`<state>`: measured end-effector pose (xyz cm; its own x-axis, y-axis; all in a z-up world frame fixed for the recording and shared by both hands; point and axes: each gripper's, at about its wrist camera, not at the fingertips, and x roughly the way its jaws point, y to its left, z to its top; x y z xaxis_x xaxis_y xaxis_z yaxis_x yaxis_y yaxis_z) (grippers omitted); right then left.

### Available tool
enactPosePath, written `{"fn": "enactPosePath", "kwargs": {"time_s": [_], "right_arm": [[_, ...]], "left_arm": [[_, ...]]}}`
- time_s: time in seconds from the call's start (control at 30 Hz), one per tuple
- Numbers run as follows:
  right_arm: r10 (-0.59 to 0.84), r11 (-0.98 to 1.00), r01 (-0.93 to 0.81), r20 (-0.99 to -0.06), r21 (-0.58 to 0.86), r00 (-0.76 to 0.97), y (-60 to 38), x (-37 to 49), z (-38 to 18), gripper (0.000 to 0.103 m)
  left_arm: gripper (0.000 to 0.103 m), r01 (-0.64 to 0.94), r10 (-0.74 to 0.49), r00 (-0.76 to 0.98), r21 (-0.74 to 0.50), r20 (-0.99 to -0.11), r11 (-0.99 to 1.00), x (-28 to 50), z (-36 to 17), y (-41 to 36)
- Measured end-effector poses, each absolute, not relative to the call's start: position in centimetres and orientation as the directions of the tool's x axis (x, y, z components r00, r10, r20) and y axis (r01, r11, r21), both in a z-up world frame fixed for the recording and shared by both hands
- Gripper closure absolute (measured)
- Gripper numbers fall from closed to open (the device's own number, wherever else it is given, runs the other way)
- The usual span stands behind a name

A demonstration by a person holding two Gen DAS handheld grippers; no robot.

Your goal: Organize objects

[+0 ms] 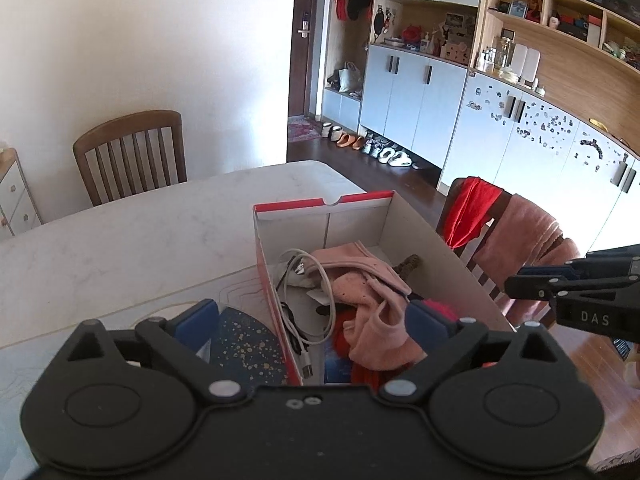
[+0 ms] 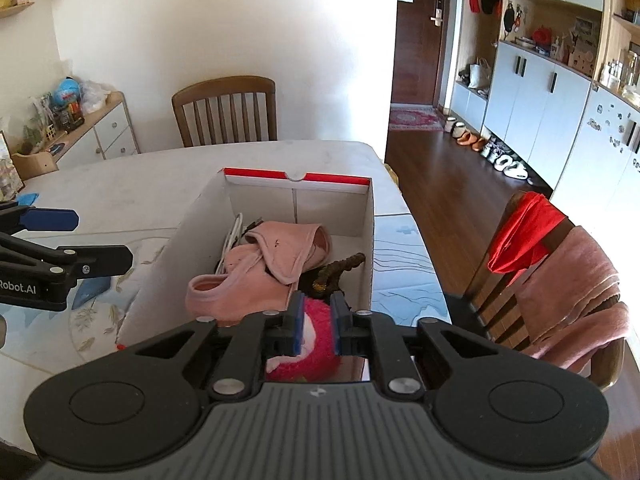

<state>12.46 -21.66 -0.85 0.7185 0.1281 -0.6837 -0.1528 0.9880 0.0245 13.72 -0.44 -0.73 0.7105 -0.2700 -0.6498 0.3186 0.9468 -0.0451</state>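
One shoebox (image 2: 370,240), pink cloth (image 2: 256,280), white cable (image 1: 316,280) inside

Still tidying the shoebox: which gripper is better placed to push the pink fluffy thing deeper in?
Probably the right gripper: its narrow jaws sit directly over the pink fluffy thing, while the left gripper straddles the shoebox wall.

The pink cloth (image 1: 372,312) hides much of the box (image 1: 440,248) floor and part of the white cable (image 1: 320,288).
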Motion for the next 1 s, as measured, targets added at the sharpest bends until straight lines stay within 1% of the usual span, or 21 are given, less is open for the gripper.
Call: {"fn": "enactPosePath", "kwargs": {"time_s": [0.03,0.1,0.13,0.17,0.2,0.27,0.33,0.4,0.53,0.6,0.63,0.7,0.77,1.0], "right_arm": [[0.135,0.987,-0.157,-0.678,0.029,0.723,-21.7,12.2,-0.8,0.082],[0.153,0.984,-0.172,-0.662,0.036,0.733,-21.8,11.7,-0.4,0.067],[0.157,0.984,-0.177,-0.653,0.035,0.741,-21.8,11.5,-0.3,0.062],[0.162,0.983,-0.181,-0.643,0.036,0.749,-21.9,11.2,-0.2,0.055],[0.17,0.981,-0.189,-0.635,0.038,0.754,-22.0,11.1,0.0,0.051],[0.184,0.978,-0.208,-0.628,0.037,0.756,-22.3,10.8,0.1,0.05],[0.2,0.974,-0.222,-0.622,0.043,0.757,-22.6,10.6,0.2,0.047],[0.22,0.969,-0.241,-0.615,0.051,0.757,-23.0,10.1,0.3,0.038],[0.236,0.962,-0.27,-0.595,0.033,0.768,-23.3,9.0,0.4,0.027],[0.251,0.958,-0.283,-0.585,0.038,0.772,-23.6,8.5,0.5,0.018],[0.255,0.957,-0.288,-0.578,0.036,0.775,-23.7,8.2,0.6,0.016],[0.26,0.955,-0.294,-0.565,0.033,0.783,-23.9,7.7,0.7,0.007],[0.274,0.952,-0.304,-0.552,0.038,0.787,-24.1,7.3,0.8,0.003],[0.311,0.943,-0.326,-0.531,0.069,0.788,-24.5,6.6,1.0,0.0]], "left_arm": [[0.003,0.317,-0.27,0.711,-0.047,-0.649,0.947,13.6,-0.7,-0.5],[0.002,0.312,-0.271,0.711,-0.054,-0.649,0.949,13.3,-0.7,-0.5],[0.002,0.308,-0.268,0.712,-0.055,-0.649,0.95,13.1,-0.7,-0.6],[0.002,0.304,-0.265,0.714,-0.054,-0.648,0.951,13.0,-0.8,-0.7],[0.001,0.3,-0.26,0.716,-0.051,-0.648,0.953,12.8,-0.8,-0.9],[0.001,0.289,-0.248,0.719,-0.045,-0.649,0.956,12.5,-0.8,-1.3],[0.001,0.275,-0.239,0.722,-0.048,-0.65,0.96,12.0,-0.8,-1.5],[0.001,0.264,-0.234,0.725,-0.053,-0.648,0.963,11.4,-0.8,-1.8],[0.001,0.239,-0.212,0.736,-0.046,-0.642,0.97,10.2,-0.7,-2.4],[0.0,0.226,-0.202,0.744,-0.045,-0.637,0.973,9.6,-0.6,-2.7],[0.0,0.22,-0.197,0.747,-0.045,-0.635,0.975,9.4,-0.6,-2.7],[0.0,0.211,-0.195,0.748,-0.052,-0.635,0.976,8.9,-0.7,-2.9],[0.0,0.206,-0.192,0.751,-0.053,-0.632,0.977,8.6,-0.7,-3.0],[0.0,0.196,-0.193,0.768,-0.064,-0.611,0.979,7.4,-0.7,-3.2]]}}
